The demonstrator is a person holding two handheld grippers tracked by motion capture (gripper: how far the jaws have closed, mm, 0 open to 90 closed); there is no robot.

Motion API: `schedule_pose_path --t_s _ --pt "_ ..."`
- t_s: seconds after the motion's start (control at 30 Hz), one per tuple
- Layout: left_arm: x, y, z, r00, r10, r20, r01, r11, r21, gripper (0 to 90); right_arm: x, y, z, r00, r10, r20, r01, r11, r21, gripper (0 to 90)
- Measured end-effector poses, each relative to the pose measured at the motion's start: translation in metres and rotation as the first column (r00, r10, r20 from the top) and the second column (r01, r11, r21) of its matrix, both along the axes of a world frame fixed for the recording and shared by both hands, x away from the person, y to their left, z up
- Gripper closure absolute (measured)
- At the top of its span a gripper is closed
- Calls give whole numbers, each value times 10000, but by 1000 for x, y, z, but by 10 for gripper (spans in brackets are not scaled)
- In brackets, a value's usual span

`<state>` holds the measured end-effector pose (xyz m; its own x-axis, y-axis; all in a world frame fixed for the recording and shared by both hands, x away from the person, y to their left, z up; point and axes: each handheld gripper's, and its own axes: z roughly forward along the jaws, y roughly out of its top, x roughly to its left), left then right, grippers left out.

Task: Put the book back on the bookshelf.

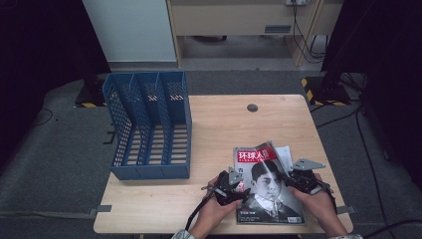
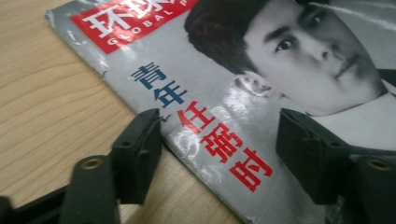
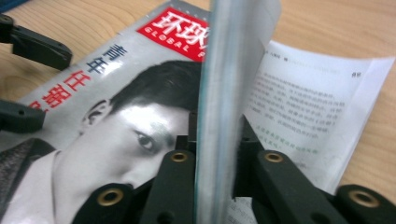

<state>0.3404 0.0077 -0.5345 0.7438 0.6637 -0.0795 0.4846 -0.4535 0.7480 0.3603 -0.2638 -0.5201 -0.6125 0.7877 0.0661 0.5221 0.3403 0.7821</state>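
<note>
The right gripper's fingers [image 3: 180,161] are pinched tight on the magazine's cover, which stands up as a thin sheet edge-on right through the middle of the right gripper view, with one black finger pressed against each side of it. Lifting that cover exposes a white printed page [image 3: 308,107] on the right of the frame. The left gripper's fingers [image 2: 140,149] are spread wide, sitting either side of the magazine's near edge: one hangs over bare wood at lower left of the left gripper view, the other over the glossy cover at lower right. Nothing is pinched between them.

In the high view the magazine [image 1: 266,186] lies at lower centre-right of the frame on the wooden counter [image 1: 219,124], a bit skewed, red title block toward the top and a black-and-white portrait filling most of it. The left gripper [image 1: 230,188] is at its left edge, the right gripper [image 1: 298,179] at its right edge, with a hand behind each coming in from the bottom.

A blue mesh file rack [image 1: 149,127] with three slots stands at the left of the counter, well apart from the magazine.
</note>
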Motion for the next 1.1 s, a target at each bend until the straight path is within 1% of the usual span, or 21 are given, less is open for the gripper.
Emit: schedule_pose_path --t_s 0.07,0.1,0.13,0.17,0.2,0.23,0.3,0.37,0.4,0.43,0.53,0.6,0.63,0.77,0.8,0.87,0.9,0.97,1.0,1.03,1.1 --pt "1 0 0 9998 -167 -136 166 9998 -64 195 -1 1 3 9996 169 246 -168 9999 -24 854" --pt "1 0 0 9995 -238 -195 235 9997 -113 148 -4 2 6 9985 258 484 -265 9996 139 874" --pt "2 1 0 9995 -198 -263 194 9997 -177 148 -4 2 6 9985 258 484 -265 9996 139 874" --pt "3 3 -1 9994 -48 -337 39 9996 -280 116 -6 3 10 9971 320 688 -338 9991 245 877" --pt "3 3 -1 9994 -48 -337 39 9996 -280 115 -6 3 10 9971 320 688 -338 9991 245 877" --pt "5 6 -1 9990 115 -428 -133 9990 -420 115 -7 4 13 9957 410 831 -437 9986 309 878" --pt "6 7 0 9986 197 -491 -221 9985 -495 113 -8 4 14 9954 414 860 -450 9982 404 878" --pt "7 9 -1 9981 250 -564 -286 9976 -629 111 -11 3 17 9926 548 1082 -611 9966 553 879" --pt "7 9 -1 9981 250 -564 -286 9976 -629 109 -11 3 17 9926 548 1082 -611 9966 553 879" --pt "7 9 -1 9981 255 -561 -291 9976 -636 109 -13 3 21 9899 630 1273 -722 9950 693 879" --pt "7 8 -1 9981 264 -555 -299 9976 -624 107 -16 2 24 9874 668 1436 -797 9931 860 879" --pt "7 8 -1 9981 241 -573 -277 9977 -623 106 -19 0 29 9849 641 1606 -843 9889 1220 879" --pt "8 8 -1 9979 228 -606 -269 9972 -692 95 -21 -2 31 9845 619 1640 -869 9849 1498 879" --pt "10 6 -1 9975 -54 -708 -6 9963 -855 100 -20 -1 29 9865 570 1537 -830 9822 1688 879" --pt "10 5 -1 9973 -201 -704 142 9964 -834 103 -20 -1 28 9872 580 1483 -835 9816 1718 879" --pt "11 3 -1 9975 -194 -679 141 9969 -775 86 -18 -1 26 9884 586 1404 -823 9821 1693 879" --pt "11 3 -1 9982 -134 -591 91 9973 -735 138 -16 -3 24 9917 443 1204 -667 9797 1890 878" --pt "12 5 -1 9982 -139 -589 93 9969 -784 154 -16 -3 22 9931 375 1115 -588 9792 1942 877" --pt "12 5 -1 9982 -128 -584 80 9966 -818 170 -15 -3 21 9939 331 1054 -530 9799 1925 877" --pt "13 6 -1 9983 -91 -577 42 9965 -839 205 -12 -2 16 9957 232 900 -386 9842 1730 874" --pt "12 6 0 9986 0 -521 -40 9970 -777 216 -11 -2 14 9963 217 833 -351 9860 1633 873"
